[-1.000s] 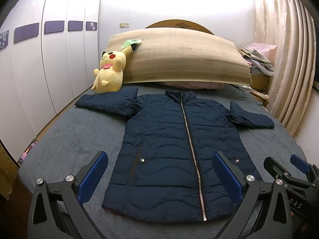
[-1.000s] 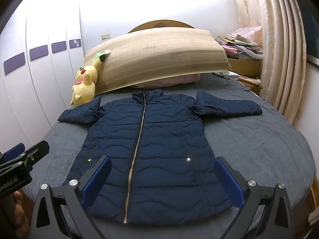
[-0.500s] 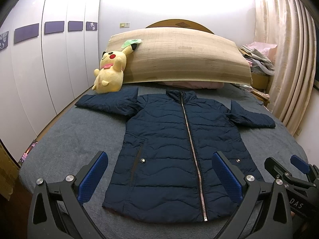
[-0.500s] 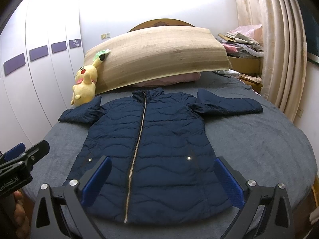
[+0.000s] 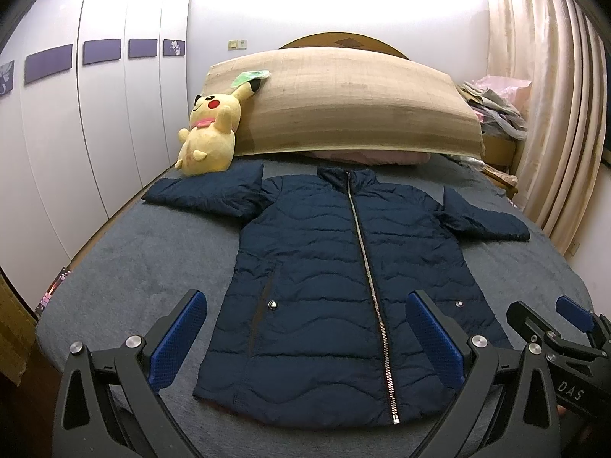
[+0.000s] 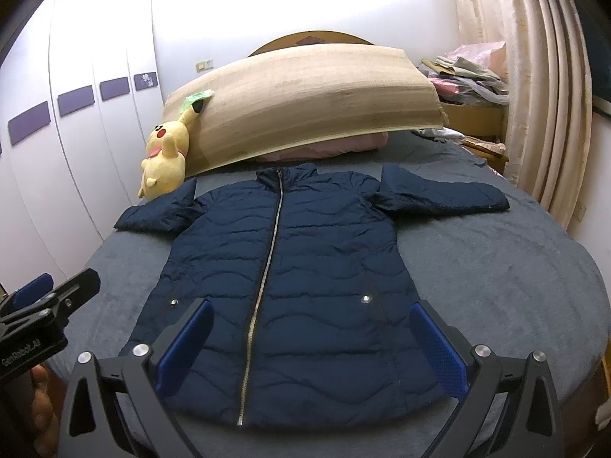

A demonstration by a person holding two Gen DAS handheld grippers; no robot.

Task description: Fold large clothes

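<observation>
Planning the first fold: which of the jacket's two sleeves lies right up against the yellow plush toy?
The sleeve on the left tool's side: its upper edge meets the plush toy. The other sleeve stretches toward the curtain, with only blanket around it.

Left gripper [image 5: 305,337] level, jaws spread wide, blue pads [image 5: 177,339] facing inward, nothing between them. Right gripper [image 6: 311,345] alongside, likewise spread and empty. Fingertips of a hand [image 6: 40,400] wrapped beneath the left unit.
</observation>
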